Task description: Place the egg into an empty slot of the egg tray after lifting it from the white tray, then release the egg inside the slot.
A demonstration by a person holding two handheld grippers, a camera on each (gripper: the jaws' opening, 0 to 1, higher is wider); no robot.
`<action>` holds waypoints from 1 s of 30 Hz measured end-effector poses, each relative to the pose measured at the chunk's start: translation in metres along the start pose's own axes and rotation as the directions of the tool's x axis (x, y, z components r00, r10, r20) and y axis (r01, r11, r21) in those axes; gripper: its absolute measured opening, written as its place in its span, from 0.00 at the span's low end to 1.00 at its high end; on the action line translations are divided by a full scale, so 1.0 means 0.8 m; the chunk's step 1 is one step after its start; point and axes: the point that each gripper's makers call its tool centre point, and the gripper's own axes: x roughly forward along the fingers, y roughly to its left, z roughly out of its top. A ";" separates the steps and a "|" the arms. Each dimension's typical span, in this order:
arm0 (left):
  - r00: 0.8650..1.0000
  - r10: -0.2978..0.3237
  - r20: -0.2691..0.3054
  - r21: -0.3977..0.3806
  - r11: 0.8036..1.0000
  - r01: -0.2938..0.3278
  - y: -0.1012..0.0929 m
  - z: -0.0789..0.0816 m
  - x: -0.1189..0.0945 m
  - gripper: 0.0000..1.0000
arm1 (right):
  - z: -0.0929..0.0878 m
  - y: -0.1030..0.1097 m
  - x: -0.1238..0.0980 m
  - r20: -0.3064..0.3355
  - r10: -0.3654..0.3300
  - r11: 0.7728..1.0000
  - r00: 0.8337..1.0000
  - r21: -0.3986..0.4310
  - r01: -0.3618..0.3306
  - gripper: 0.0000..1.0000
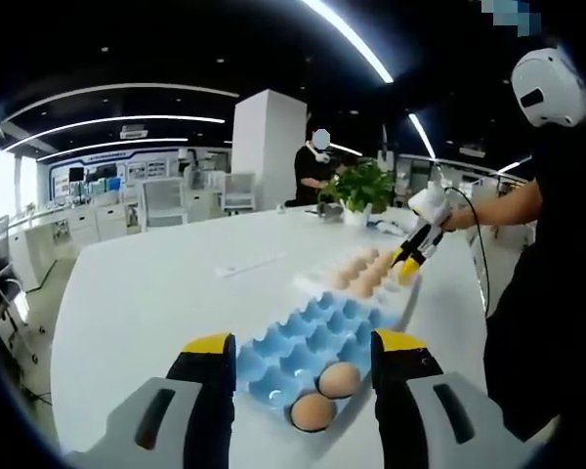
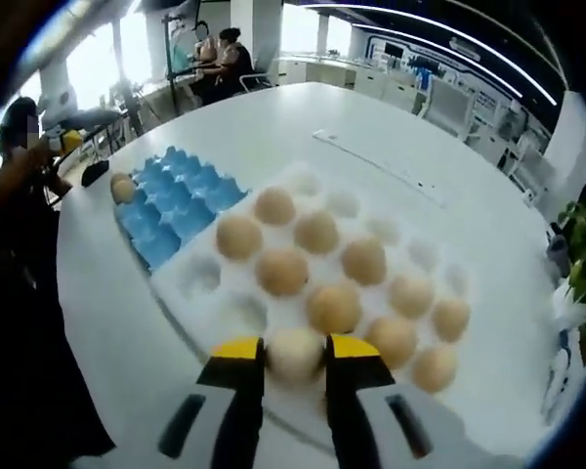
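- White table (image 1: 166, 293) underlies everything, carrying both trays side by side
- White tray (image 2: 273, 322) lies just beyond the right jaws in the right gripper view, touching or nearly touching the blue egg tray (image 2: 176, 210) along one edge; seam too blurred to settle which
- Blue egg tray again in the left gripper view (image 1: 317, 337), near end cut off behind the left gripper (image 1: 303, 357), jaws set wide to either side of the tray and closed on nothing
- Two brown eggs (image 1: 327, 391) sit in its nearest slots, between and just beyond the yellow left tips, touching neither
- Right gripper (image 2: 295, 357) closes its yellow-tipped jaws on a pale egg (image 2: 295, 354) at the near edge of the white tray; egg blurred, lower half hidden between the jaws, so lifted or still seated cannot be told
- Same right gripper seen small from the left gripper view (image 1: 410, 256), held by a person's hand, tips down at the white tray (image 1: 366, 274); jaw gap there too tiny to make out
- Potted green plant (image 1: 359, 188) stands past the trays
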 end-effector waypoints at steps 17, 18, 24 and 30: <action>1.000 0.018 -0.015 -0.014 1.000 -0.018 0.004 -0.005 0.003 0.77 | 0.004 0.000 -0.013 0.017 -0.001 1.000 1.000 -0.006 0.001 0.23; 1.000 0.020 -0.016 -0.015 1.000 -0.020 0.004 -0.006 0.003 0.77 | 0.005 -0.001 -0.013 0.020 -0.002 1.000 1.000 -0.009 0.003 0.23; 1.000 0.008 -0.010 -0.011 1.000 -0.008 0.002 -0.004 0.003 0.73 | 0.003 0.002 -0.014 0.012 0.002 1.000 1.000 -0.020 -0.002 0.23; 1.000 0.012 -0.017 -0.033 0.999 -0.012 0.002 -0.007 0.005 0.82 | 0.006 0.004 -0.017 0.025 0.000 1.000 1.000 -0.028 0.000 0.24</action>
